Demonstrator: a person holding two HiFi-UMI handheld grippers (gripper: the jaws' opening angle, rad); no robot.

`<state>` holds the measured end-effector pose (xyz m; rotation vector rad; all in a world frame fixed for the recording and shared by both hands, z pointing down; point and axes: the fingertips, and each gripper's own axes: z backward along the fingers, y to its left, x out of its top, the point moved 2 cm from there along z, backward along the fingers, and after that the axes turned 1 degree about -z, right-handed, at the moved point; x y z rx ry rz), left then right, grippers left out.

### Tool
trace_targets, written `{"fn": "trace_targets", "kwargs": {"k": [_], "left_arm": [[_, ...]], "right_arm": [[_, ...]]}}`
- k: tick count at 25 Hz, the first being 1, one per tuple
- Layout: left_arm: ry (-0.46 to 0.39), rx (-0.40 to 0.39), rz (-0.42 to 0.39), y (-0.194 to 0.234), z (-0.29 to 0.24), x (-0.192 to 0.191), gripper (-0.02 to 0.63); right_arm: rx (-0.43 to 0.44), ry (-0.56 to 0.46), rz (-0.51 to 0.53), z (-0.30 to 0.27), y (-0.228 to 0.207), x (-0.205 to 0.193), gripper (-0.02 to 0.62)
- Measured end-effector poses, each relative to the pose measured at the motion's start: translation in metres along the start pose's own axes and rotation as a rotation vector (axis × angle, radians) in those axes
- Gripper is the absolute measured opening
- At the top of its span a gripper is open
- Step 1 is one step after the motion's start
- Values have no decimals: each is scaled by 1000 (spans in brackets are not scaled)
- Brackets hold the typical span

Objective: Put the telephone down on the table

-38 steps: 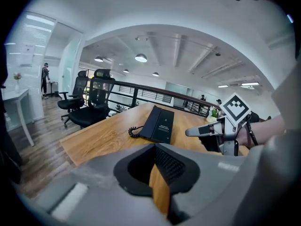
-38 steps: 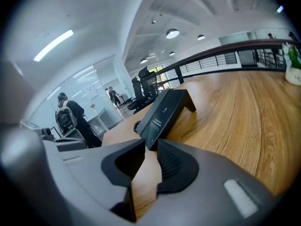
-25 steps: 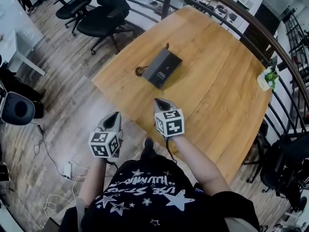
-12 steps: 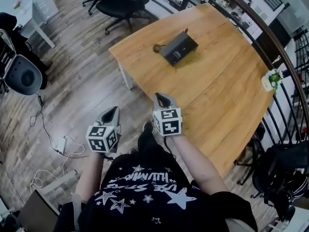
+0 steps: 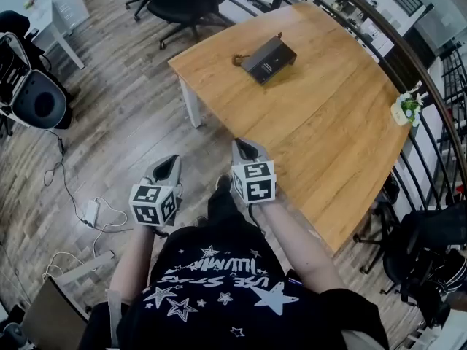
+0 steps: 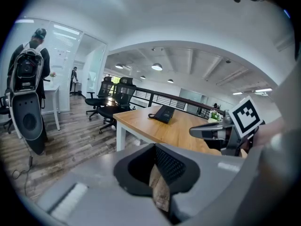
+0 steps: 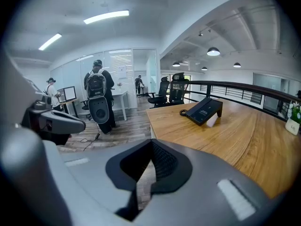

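Looking steeply down, the head view shows 2 grippers held side by side in front of the person's torso, both pointing toward the table point(image 5: 328, 122).

- **Left gripper** point(image 5: 168, 162): over the wooden floor point(image 5: 124, 115), beside the table's near corner. Its own view shows the jaws brought together at the tips with nothing between them.
- **Right gripper** point(image 5: 244, 150): at the table's near edge. Its own view shows the jaws closed and empty.
- **Telephone** point(image 5: 268, 58): a dark desk set resting on the far part of the table top, well apart from both grippers, with a coiled cord point(image 5: 238, 60) at its left end. No gripper touches it.

A small potted plant point(image 5: 405, 110) stands at the table's right edge, next to the railing point(image 5: 408, 57). 2 black office chairs point(image 5: 191, 4) stand beyond the table. Cables point(image 5: 91, 211) lie on the floor to the person's left. In the right gripper view, a person wearing a backpack point(image 7: 98, 92) stands across the room.
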<state>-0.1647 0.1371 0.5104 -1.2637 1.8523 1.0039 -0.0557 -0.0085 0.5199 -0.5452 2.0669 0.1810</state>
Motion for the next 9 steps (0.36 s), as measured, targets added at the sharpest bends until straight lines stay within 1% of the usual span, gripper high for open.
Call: {"fn": "trace_targets", "kwargs": {"k": [3, 9], "left_arm": [[-8, 5, 15, 0, 6, -4, 2], [-14, 3, 16, -5, 18, -8, 2]], "right_arm": [[4, -1, 9, 5, 4, -3, -3], [3, -5, 25, 16, 8, -1, -3]]}}
